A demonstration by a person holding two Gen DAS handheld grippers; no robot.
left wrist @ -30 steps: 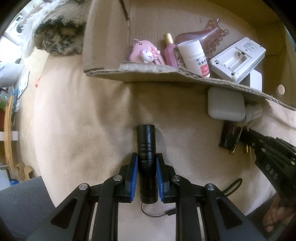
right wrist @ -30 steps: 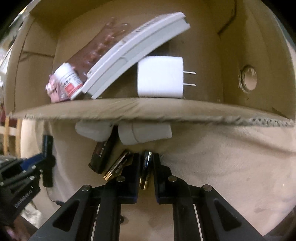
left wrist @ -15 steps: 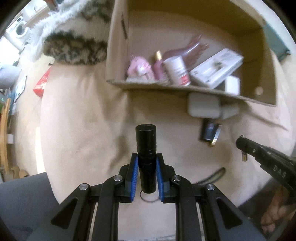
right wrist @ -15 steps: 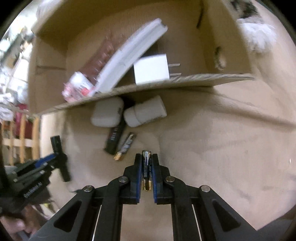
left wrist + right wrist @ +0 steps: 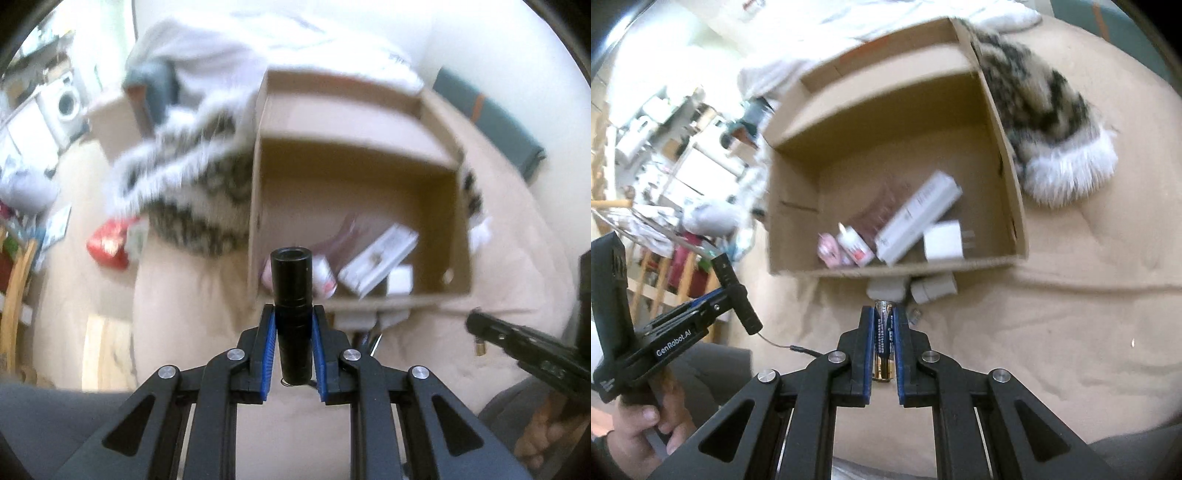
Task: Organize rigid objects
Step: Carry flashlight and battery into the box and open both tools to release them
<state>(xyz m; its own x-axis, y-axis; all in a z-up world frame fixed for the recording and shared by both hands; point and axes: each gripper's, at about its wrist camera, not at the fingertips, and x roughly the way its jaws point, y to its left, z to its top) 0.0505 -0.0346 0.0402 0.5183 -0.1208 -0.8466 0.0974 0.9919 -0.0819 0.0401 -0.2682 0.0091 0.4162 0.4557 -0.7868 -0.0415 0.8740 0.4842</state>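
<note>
Above a beige bed, the left gripper (image 5: pixel 293 343) holds a black flashlight (image 5: pixel 292 314) in its jaws while the right gripper (image 5: pixel 884 343) clamps a battery (image 5: pixel 884 334), both seemingly carried toward the open cardboard box (image 5: pixel 1001 122) of collected items.

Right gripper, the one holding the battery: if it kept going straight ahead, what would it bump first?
Probably the pale grey case lying just outside the cardboard box, straight beyond the battery clamped in the right gripper. Depth is hard to judge here.
</note>
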